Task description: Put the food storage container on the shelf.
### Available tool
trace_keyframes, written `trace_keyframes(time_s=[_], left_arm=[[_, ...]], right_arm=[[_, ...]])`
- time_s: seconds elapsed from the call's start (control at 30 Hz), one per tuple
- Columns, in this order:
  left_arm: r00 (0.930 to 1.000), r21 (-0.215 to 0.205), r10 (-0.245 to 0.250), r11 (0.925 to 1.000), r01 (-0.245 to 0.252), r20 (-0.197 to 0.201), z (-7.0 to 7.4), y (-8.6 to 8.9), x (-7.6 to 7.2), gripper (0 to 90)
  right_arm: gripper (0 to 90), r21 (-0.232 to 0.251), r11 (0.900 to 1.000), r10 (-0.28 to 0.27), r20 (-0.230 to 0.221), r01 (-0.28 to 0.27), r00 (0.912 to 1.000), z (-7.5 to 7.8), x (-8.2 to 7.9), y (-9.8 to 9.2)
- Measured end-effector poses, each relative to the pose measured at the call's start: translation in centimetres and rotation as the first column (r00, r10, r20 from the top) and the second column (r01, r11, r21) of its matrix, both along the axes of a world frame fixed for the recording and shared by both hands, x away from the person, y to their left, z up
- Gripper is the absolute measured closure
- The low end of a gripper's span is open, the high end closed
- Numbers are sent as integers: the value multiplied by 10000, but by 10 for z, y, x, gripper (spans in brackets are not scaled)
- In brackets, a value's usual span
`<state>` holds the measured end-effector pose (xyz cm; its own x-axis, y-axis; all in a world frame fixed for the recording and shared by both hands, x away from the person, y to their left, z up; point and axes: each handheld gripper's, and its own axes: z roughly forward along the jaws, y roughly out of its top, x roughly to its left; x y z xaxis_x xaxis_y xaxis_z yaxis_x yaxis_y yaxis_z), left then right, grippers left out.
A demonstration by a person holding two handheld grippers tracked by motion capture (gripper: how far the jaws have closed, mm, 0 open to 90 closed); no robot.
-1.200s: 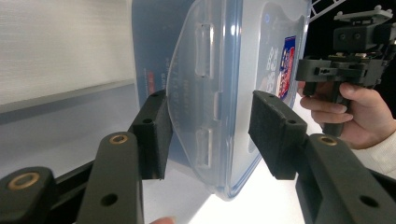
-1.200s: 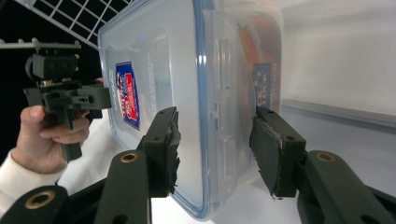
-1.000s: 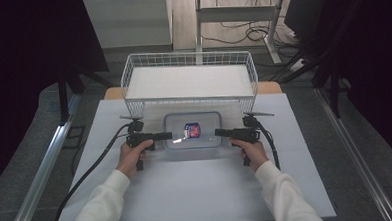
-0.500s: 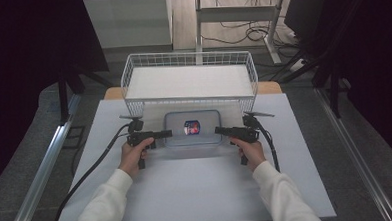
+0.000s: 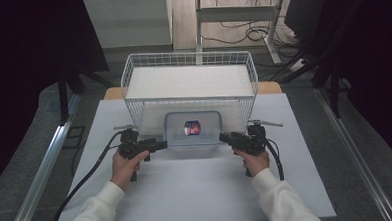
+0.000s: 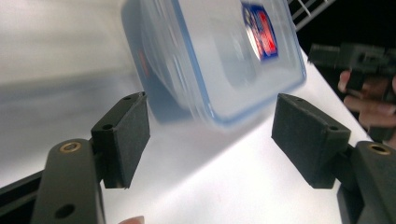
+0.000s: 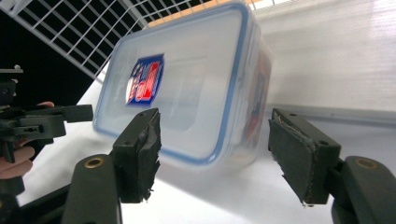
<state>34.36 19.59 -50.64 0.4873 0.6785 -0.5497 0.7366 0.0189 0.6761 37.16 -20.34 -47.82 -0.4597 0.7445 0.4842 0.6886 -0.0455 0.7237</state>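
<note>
Both of my hands have drawn back toward the near edge since a second ago, and the jaws of each gripper have just been opening — nothing is pressed between them.

On my left gripper [image 6: 212,140] the pads stand wide apart, the rounded near-left corner of the clear plastic container [image 5: 193,129] sitting just beyond them, untouched. My right gripper [image 7: 215,156] is released too; its pads flank the container's near-right corner without pressing on it.

From above, my left gripper [image 5: 158,143] points right toward the container's left side and my right gripper [image 5: 226,137] points left toward its right side, each just beside the box and apart from it. The container rests flat on the white table [image 5: 197,190], its blue-rimmed lid on, a red-and-blue label [image 5: 192,127] at the lid's centre. Its far side lies right at the near wall of the white wire basket [image 5: 133,88] — whether they touch I cannot tell. My white sleeves [image 5: 288,206] come in from the near edge, black cables trailing from both grippers.
</note>
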Motion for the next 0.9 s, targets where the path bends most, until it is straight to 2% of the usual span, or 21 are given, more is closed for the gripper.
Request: trace_keyframes(time_s=[0.07,0.1,0.23,0.33,0.43,0.57,0.67,0.77,0.9], left_arm=[[9999,167,-1,9999,-1,128,2,2,-10,272],[9997,401,4,9992,-14,254,3,3,-15,271],[9975,1252,-149,9921,62,686,4,4,-35,278],[9959,1780,-375,9838,224,820,3,4,-46,290],[9925,2456,-561,9690,279,1088,6,3,-58,290],[9885,2767,-725,9604,332,1331,9,3,-71,288],[9869,2870,-867,9569,444,1363,9,2,-77,286],[9863,2912,-972,9551,548,1332,9,0,-80,285],[9869,3056,-957,9507,519,1302,7,-1,-79,284]], right_arm=[[378,-381,9989,269,28,-268,9996,0,-6,0],[394,-708,9966,441,141,-430,9989,0,-9,0],[434,-1941,9763,1130,800,-957,9904,0,-28,7],[496,-2758,9500,1821,1084,-1464,9773,1,-39,12],[593,-3524,9152,2549,1303,-1955,9582,1,-48,19],[709,-4129,8768,3211,1216,-2464,9392,-3,-52,29],[799,-4428,8542,3531,1095,-2724,9292,-8,-52,38],[879,-4595,8381,3776,1000,-2939,9206,-12,-51,47],[889,-4898,8143,4051,950,-3115,9093,-17,-46,65]])
